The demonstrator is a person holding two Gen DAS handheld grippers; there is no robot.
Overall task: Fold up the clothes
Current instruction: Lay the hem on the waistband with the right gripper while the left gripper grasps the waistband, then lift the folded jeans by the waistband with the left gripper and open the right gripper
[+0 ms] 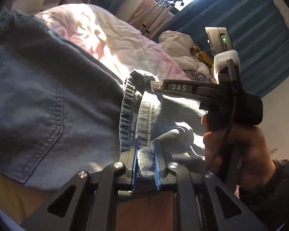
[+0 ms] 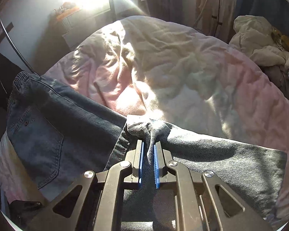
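left gripper: blue-padded fingers closed to a narrow gap, clamping a hemmed fold of the jeans; a stitched seam runs up between the pads.
right gripper: blue pads drawn close, pinching a bunched ridge of the same denim, which spreads away from the grip to both sides.
right gripper as seen from the left wrist view: black body marked "das", tip at the upper edge of the raised denim fold, held in a hand with a dark sleeve at the wrist.
jeans: blue denim, back pocket facing up to the left of both grippers, elastic waistband at far left in the right wrist view; garment lies on the near part of the bed, its gripped edges lifted.
bedcover: pale pink, wrinkled, sunlit in patches, beneath and beyond the jeans.
pile of pale clothes: on the far right of the bed, well apart from the jeans.
blue curtain: behind the pile, beside a bright window.
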